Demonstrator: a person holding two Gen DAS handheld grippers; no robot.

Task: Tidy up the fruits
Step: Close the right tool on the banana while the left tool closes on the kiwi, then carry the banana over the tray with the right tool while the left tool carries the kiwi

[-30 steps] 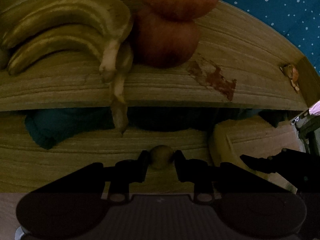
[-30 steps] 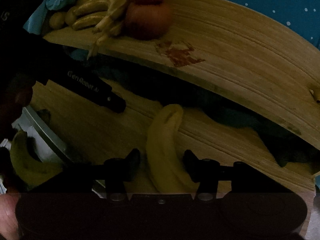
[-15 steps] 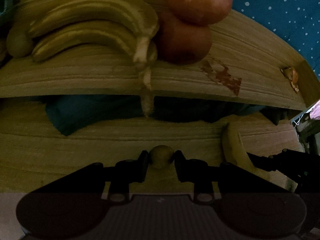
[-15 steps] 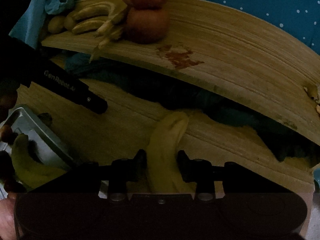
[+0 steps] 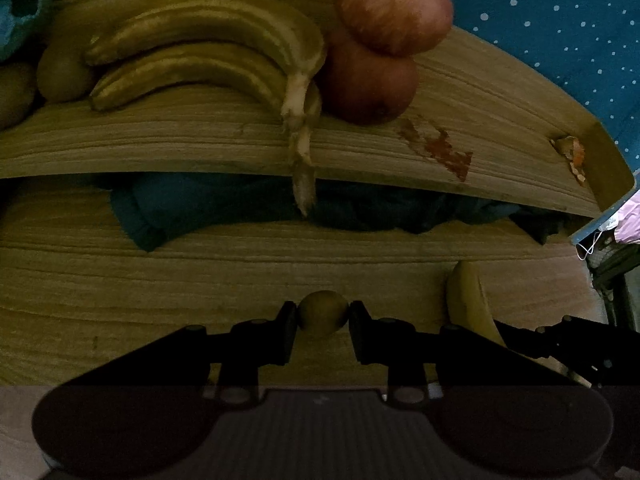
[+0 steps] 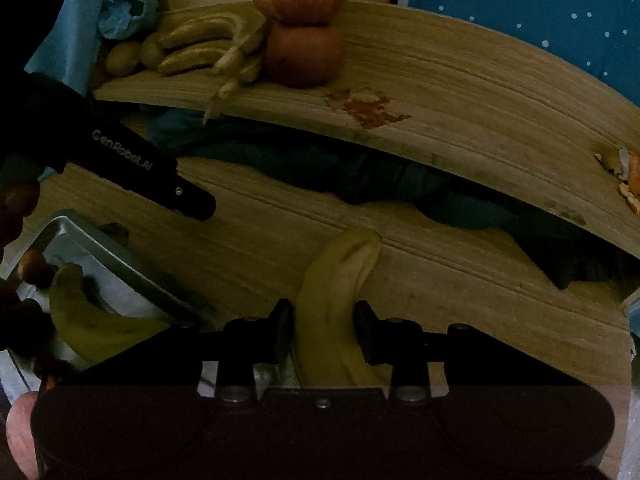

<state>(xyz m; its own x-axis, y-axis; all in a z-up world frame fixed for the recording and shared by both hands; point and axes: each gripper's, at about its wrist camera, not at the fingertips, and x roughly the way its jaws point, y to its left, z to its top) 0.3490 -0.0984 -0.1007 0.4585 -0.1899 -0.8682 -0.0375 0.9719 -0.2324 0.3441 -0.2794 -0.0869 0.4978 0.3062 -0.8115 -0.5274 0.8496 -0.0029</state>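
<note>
Dimly lit: two handheld grippers work over a wooden table (image 5: 120, 280)
Left gripper (image 5: 323, 317): fingers pinch a small round greenish fruit (image 5: 322, 314) between their tips
Right gripper (image 6: 323, 326): fingers closed narrowly on a single banana (image 6: 336, 280), which runs forward past the tips
Ahead of both fingers: raised wooden board (image 6: 460, 92) carrying a banana bunch (image 5: 208, 52), two stacked apples (image 5: 380, 52), a reddish stain (image 5: 440, 148)
Under the board: dark blue cloth (image 5: 192, 204) fills the gap
Left of right fingers: metal tray (image 6: 112, 256) holding another banana (image 6: 88, 316)
</note>
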